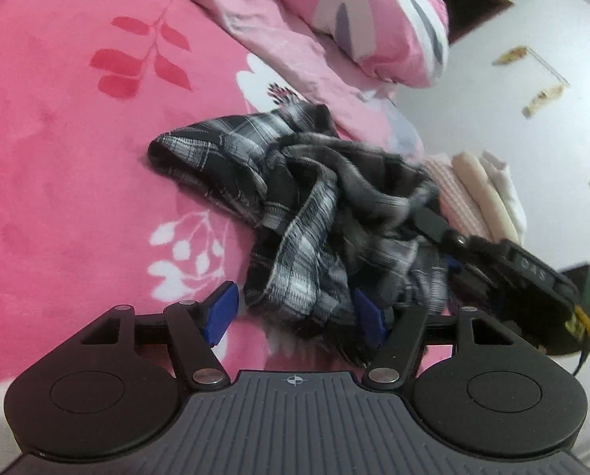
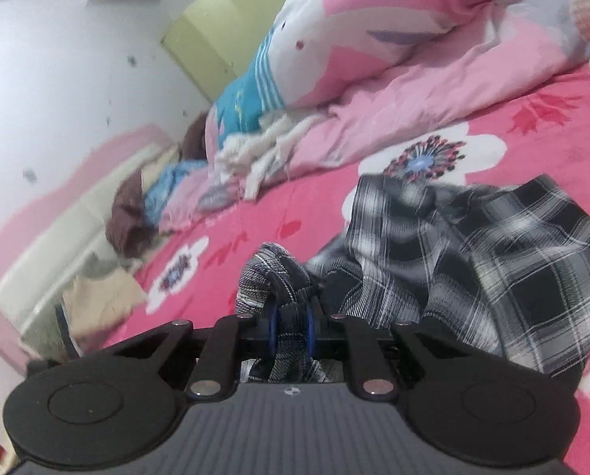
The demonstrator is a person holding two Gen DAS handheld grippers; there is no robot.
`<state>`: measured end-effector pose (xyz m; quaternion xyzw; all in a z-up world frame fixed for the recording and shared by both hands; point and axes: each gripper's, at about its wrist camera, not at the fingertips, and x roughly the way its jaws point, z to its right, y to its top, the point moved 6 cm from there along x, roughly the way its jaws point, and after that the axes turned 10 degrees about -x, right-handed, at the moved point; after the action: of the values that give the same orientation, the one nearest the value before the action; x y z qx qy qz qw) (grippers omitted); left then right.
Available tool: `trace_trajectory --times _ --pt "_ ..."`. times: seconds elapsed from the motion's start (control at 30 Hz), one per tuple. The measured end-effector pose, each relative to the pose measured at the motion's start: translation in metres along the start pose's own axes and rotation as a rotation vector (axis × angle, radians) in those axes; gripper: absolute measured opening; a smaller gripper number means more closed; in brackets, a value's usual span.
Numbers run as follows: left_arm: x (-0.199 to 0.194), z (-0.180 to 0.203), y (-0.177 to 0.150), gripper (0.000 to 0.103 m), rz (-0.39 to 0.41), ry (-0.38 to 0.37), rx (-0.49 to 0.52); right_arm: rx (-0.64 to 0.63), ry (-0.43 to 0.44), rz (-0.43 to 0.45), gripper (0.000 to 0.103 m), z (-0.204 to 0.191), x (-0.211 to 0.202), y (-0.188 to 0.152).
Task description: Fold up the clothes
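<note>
A crumpled black-and-white plaid garment lies on the pink flowered bedspread. My left gripper is open at the garment's near end. A fold of cloth lies between its blue pads, and the left pad stands apart from it. From the right, my right gripper reaches into the heap with its tips buried in cloth. In the right wrist view, the right gripper is shut on a bunched fold of the plaid garment, which spreads out to the right.
A pink quilt and pillow lie bunched at the far side of the bed. A small stack of folded pale clothes sits by the bed's right edge. In the right wrist view, loose clothes lie near a cream headboard.
</note>
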<state>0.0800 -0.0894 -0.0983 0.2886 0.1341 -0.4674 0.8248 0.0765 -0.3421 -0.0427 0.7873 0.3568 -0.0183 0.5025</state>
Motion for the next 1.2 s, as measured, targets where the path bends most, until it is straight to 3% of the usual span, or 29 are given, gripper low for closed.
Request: trace_trajectory --times 0.1,0.2,0.27,0.3,0.37,0.47,0.6,0.8,1.03,1.1,1.17,1.2 --pt "0.010 0.004 0.003 0.053 0.019 0.038 -0.013 0.062 0.027 0.054 0.014 0.014 -0.002 0.005" --pt "0.018 0.008 0.002 0.037 0.034 0.086 0.015 0.091 0.052 0.046 0.014 0.019 0.003 0.003" --pt "0.018 0.009 0.002 0.030 0.045 0.093 0.026 0.037 0.055 0.026 0.020 0.010 0.004 0.002" --pt "0.018 0.010 0.002 0.030 0.051 0.094 0.032 -0.007 0.051 0.017 0.023 0.003 0.004 0.002" --pt "0.017 0.010 0.002 0.029 0.058 0.099 0.035 -0.100 0.037 0.022 0.046 -0.012 0.000 0.003" --pt "0.018 0.008 0.002 0.028 0.056 0.108 0.030 -0.239 0.014 0.029 0.064 -0.035 -0.004 0.005" --pt "0.018 0.008 0.002 0.028 0.059 0.111 0.023 -0.393 0.011 0.003 0.065 -0.061 -0.002 0.005" --pt "0.015 -0.002 0.005 0.026 0.068 0.080 -0.044 -0.626 0.001 -0.114 0.065 -0.089 0.008 -0.019" --pt "0.015 -0.005 0.007 0.024 0.066 0.069 -0.069 -0.719 -0.060 -0.219 0.057 -0.082 0.022 -0.045" --pt "0.015 -0.005 0.007 0.024 0.067 0.070 -0.069 -0.732 -0.086 -0.243 0.045 -0.078 0.026 -0.049" --pt "0.014 -0.004 0.007 0.023 0.073 0.073 -0.066 -0.736 -0.122 -0.255 0.015 -0.075 0.028 -0.049" --pt "0.013 -0.003 0.007 0.022 0.079 0.075 -0.062 -0.729 -0.141 -0.246 0.010 -0.073 0.028 -0.046"
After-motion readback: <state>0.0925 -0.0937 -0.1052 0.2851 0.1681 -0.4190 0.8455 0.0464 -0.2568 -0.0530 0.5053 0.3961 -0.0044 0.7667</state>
